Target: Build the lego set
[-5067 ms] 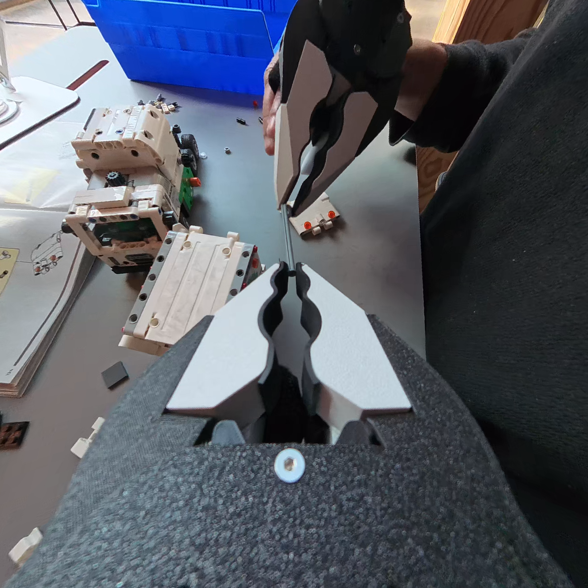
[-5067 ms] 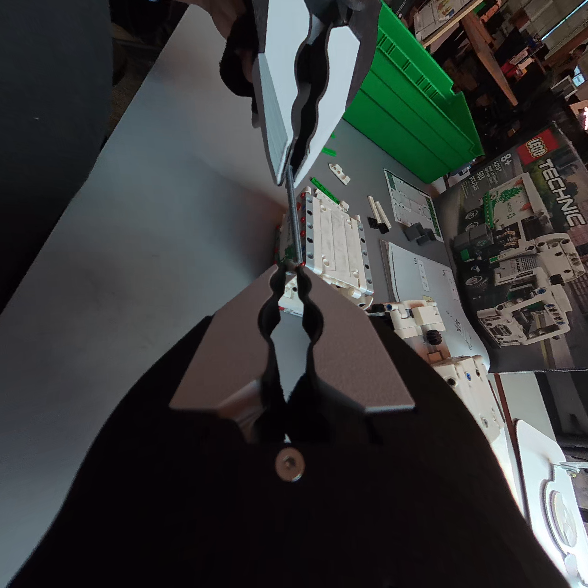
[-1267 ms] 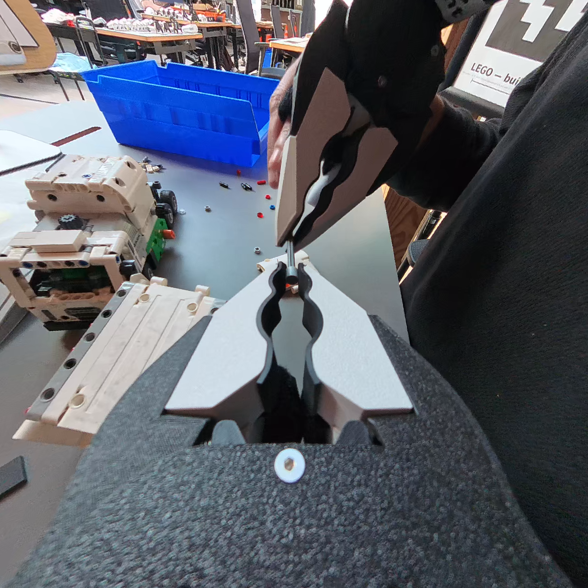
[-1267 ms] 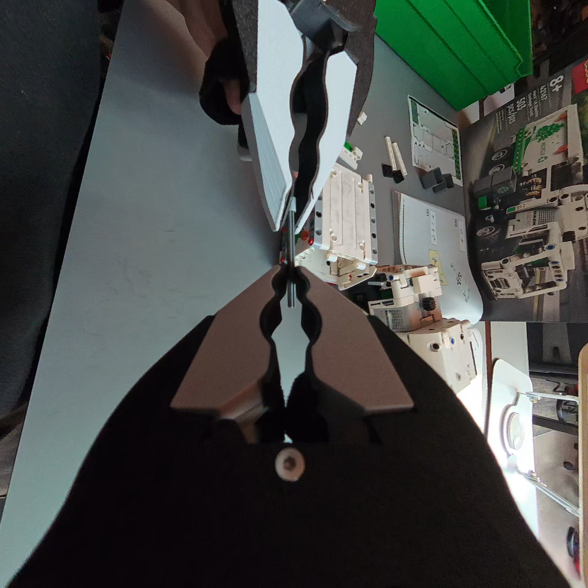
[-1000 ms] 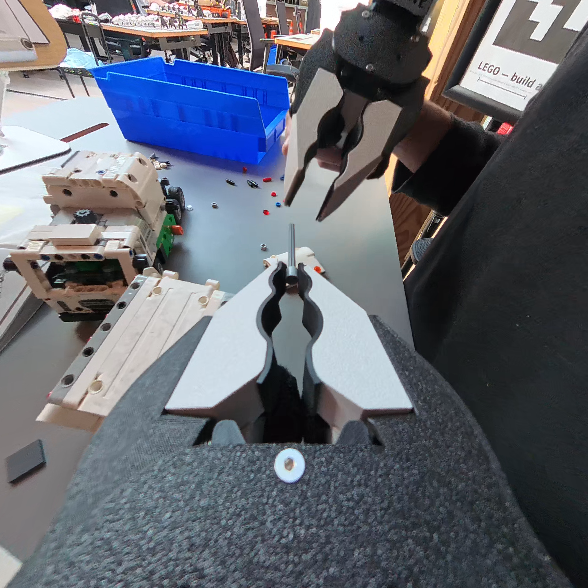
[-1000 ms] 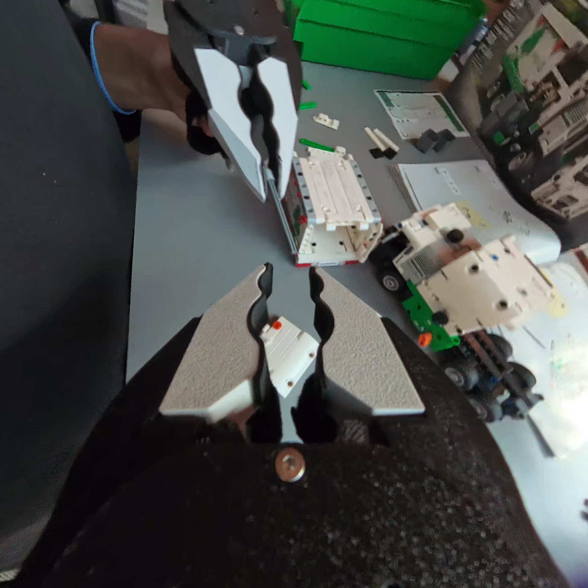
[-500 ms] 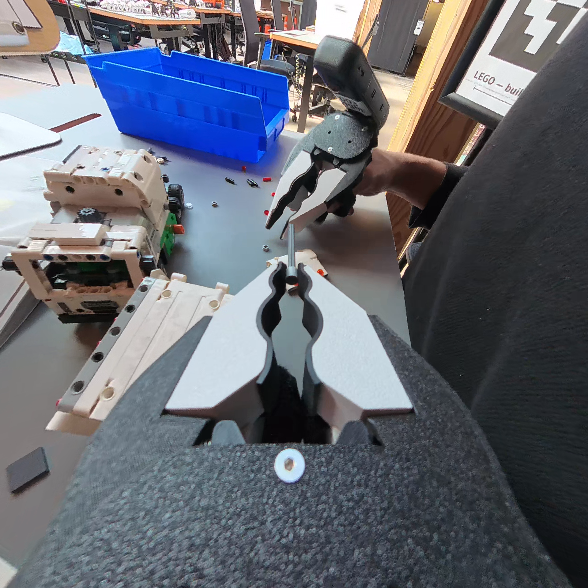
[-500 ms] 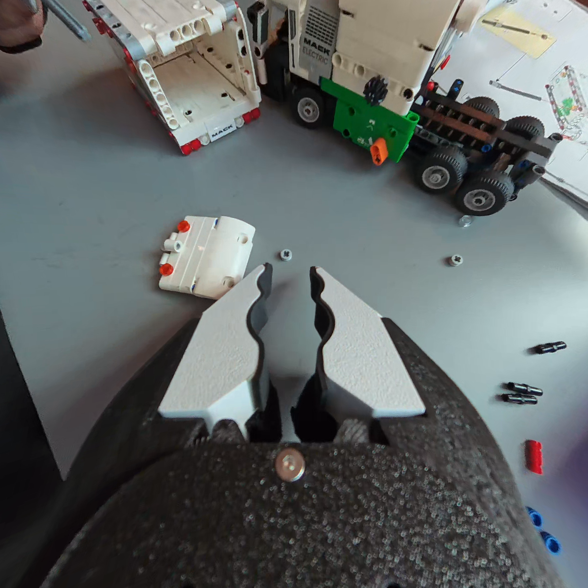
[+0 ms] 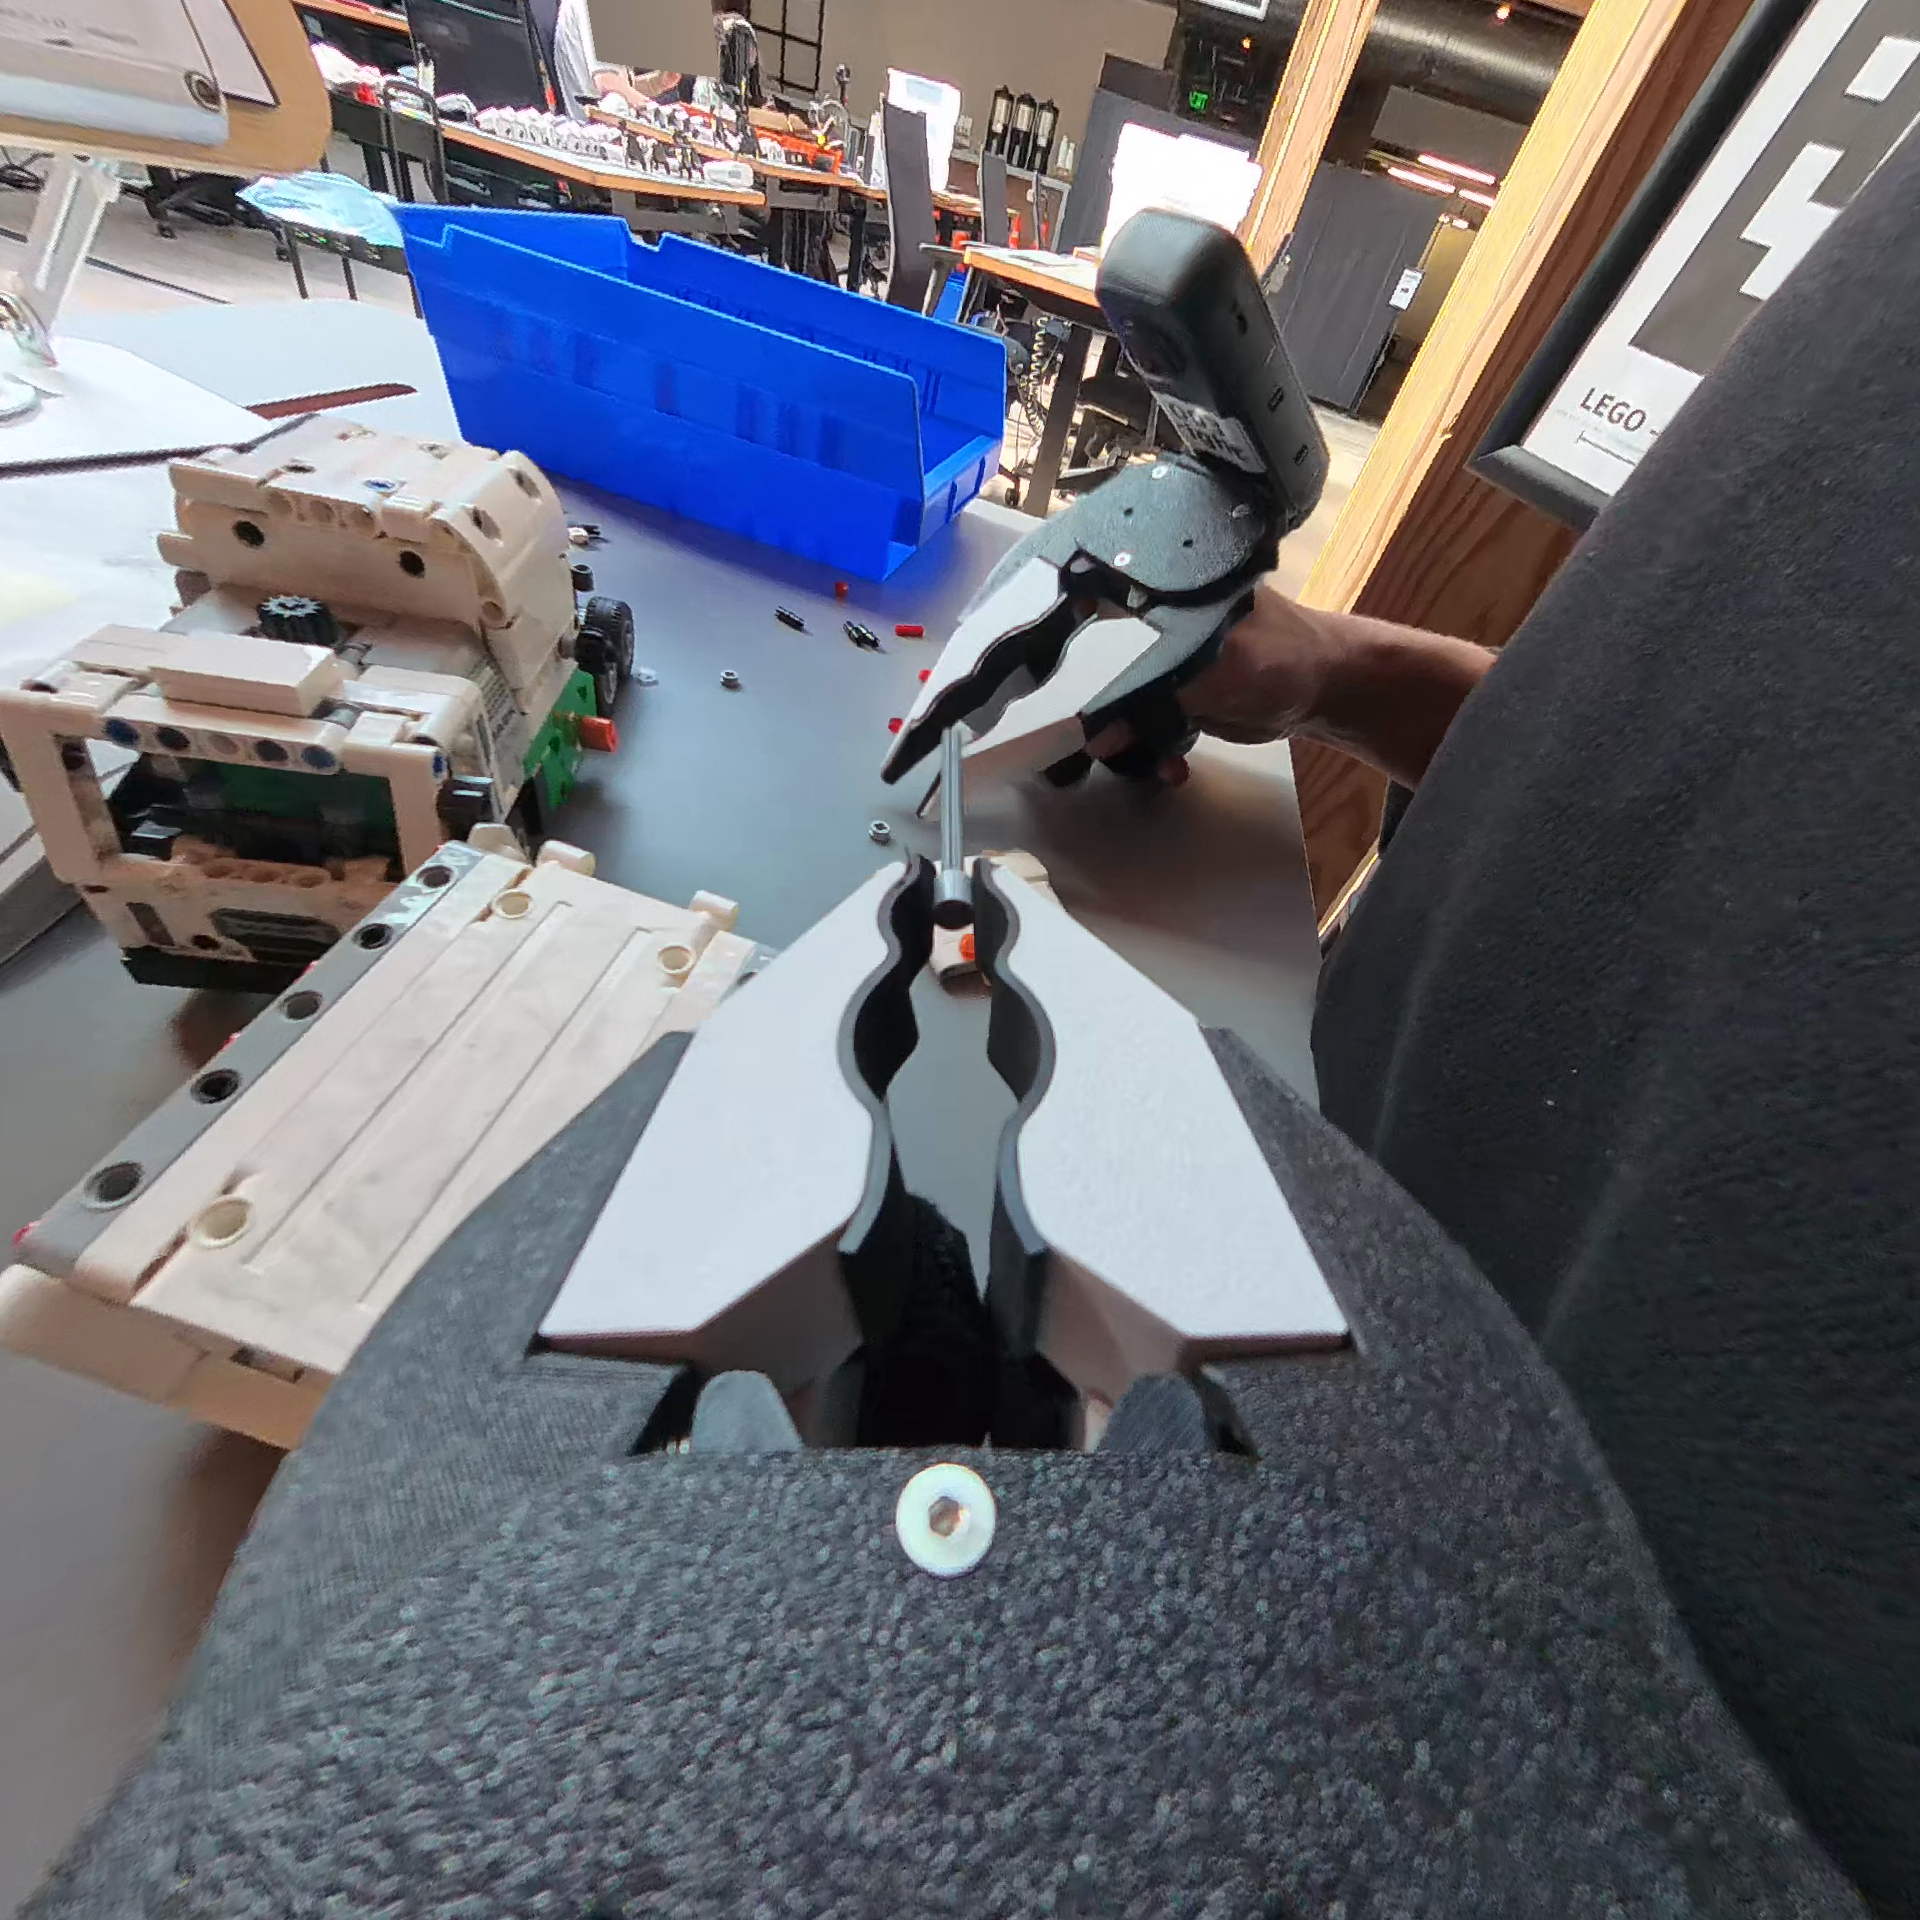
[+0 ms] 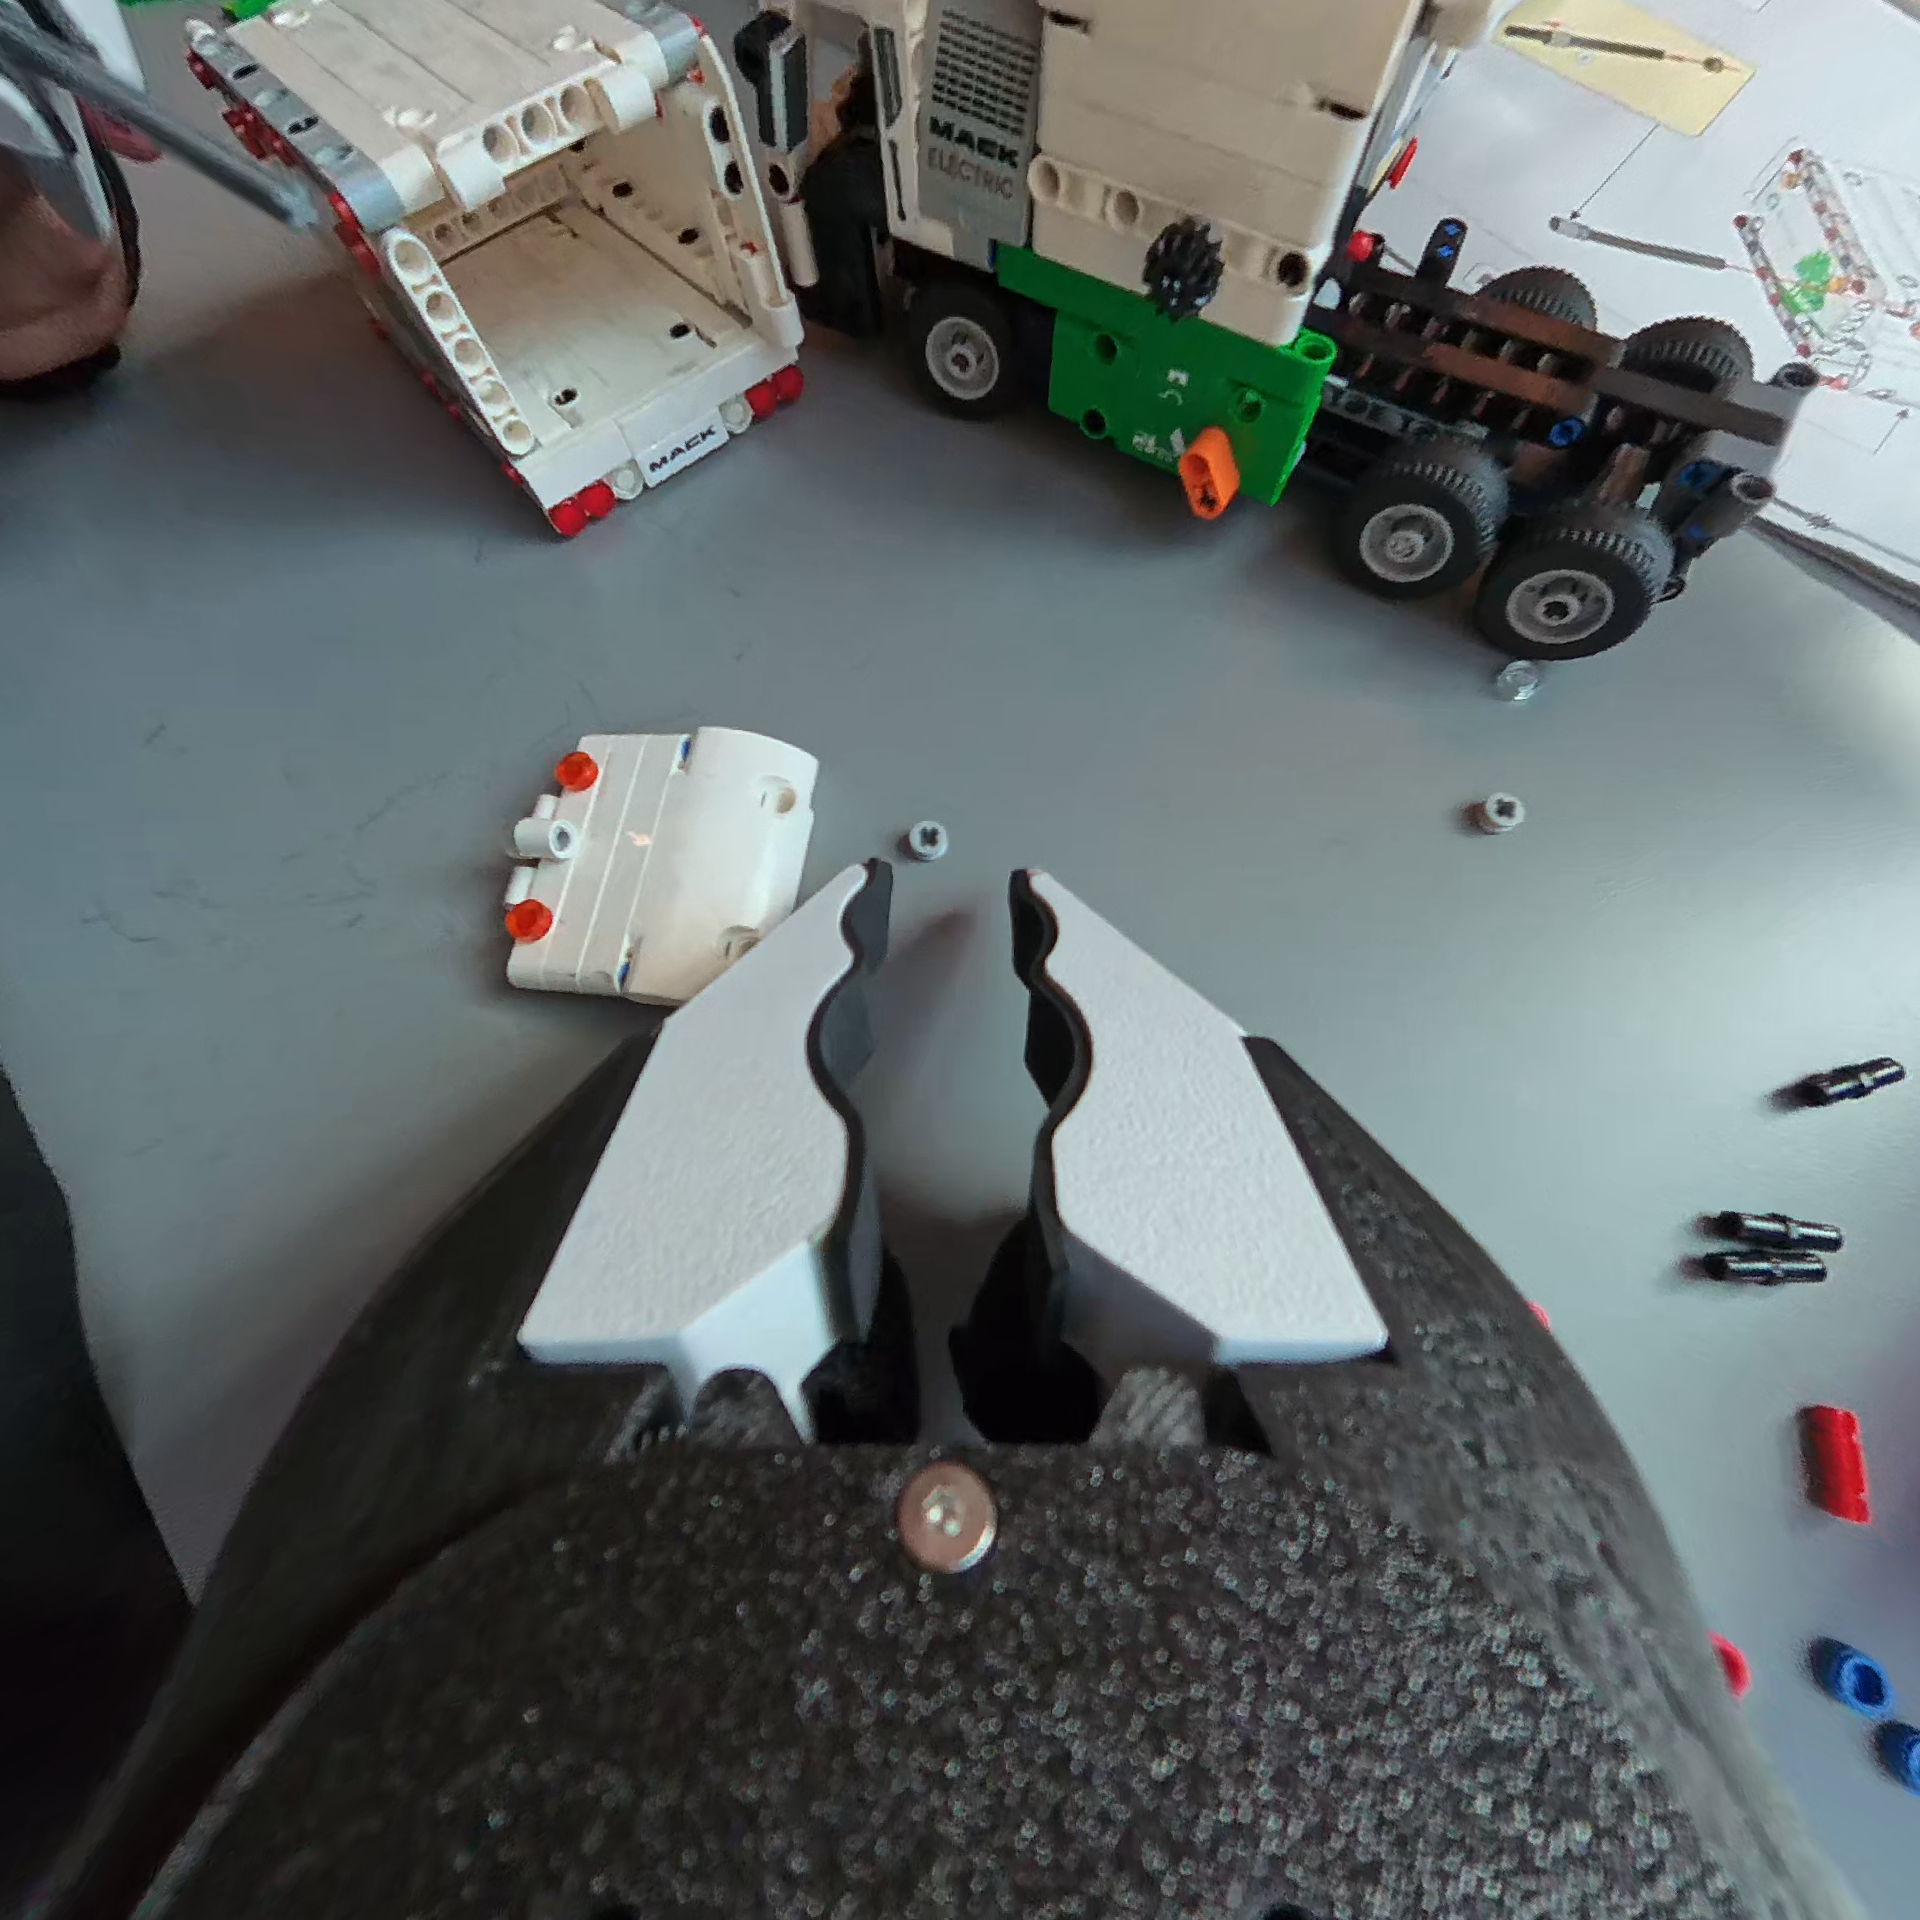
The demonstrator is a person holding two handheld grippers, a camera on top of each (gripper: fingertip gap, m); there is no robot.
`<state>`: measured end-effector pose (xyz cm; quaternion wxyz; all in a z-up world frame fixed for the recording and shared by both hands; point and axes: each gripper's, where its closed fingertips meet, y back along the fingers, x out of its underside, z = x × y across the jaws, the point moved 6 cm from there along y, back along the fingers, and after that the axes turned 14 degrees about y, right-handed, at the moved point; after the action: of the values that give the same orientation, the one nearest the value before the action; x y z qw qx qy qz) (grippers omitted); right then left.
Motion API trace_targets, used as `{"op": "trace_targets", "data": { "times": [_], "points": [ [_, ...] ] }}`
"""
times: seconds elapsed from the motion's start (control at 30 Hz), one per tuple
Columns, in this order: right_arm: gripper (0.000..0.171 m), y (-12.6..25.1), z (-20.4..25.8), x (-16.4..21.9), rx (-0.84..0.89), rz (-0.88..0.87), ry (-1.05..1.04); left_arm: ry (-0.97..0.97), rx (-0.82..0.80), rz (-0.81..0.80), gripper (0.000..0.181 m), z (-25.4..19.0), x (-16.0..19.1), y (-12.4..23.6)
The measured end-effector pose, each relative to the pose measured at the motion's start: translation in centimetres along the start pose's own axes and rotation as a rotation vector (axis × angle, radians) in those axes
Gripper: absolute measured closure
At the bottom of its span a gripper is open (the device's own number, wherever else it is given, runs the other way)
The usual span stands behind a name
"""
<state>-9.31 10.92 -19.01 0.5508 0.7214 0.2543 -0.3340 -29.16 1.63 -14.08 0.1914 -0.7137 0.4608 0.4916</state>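
Note:
My left gripper [image 9: 951,881] is shut on a thin grey axle [image 9: 953,800] that sticks out forward, held above the table. The axle also shows in the right wrist view [image 10: 156,114], top left. My right gripper [image 10: 945,883] is open and empty, low over the grey table, and it also shows in the left wrist view [image 9: 907,793]. A small grey bush [image 10: 927,840] lies just beyond its left fingertip. A white panel with orange studs [image 10: 665,862] lies to its left. The white and green truck [image 10: 1195,312] and a white box body [image 10: 540,260] stand farther back.
A blue bin [image 9: 707,416] stands at the far table edge. Black pins [image 10: 1766,1247], a red pin [image 10: 1834,1465] and blue pins [image 10: 1860,1683] lie to the right. A second grey bush [image 10: 1496,814] lies right of centre. An instruction booklet [image 10: 1662,156] lies behind the truck. Left tips to right tips: about 15 cm.
My right gripper came down from above the axle to low over the table, by the white panel and grey bush, still open. My left gripper kept holding the axle in place.

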Motion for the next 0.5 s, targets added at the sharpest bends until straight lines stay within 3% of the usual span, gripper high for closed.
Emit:
{"op": "trace_targets", "data": {
  "times": [0.27, 0.5],
  "points": [
    [0.153, -1.1, 0.5, -0.6, 0.0, 0.031, 0.04, -0.011, 0.012, 0.018, 0.177, -0.2, 0.2, -0.2],
    [0.165, -1.6, 0.8, -0.7, 0.016, 0.057, 0.086, -0.053, -0.008, 0.05, 0.177, -0.5, 0.7, -0.5]
  ]
}}
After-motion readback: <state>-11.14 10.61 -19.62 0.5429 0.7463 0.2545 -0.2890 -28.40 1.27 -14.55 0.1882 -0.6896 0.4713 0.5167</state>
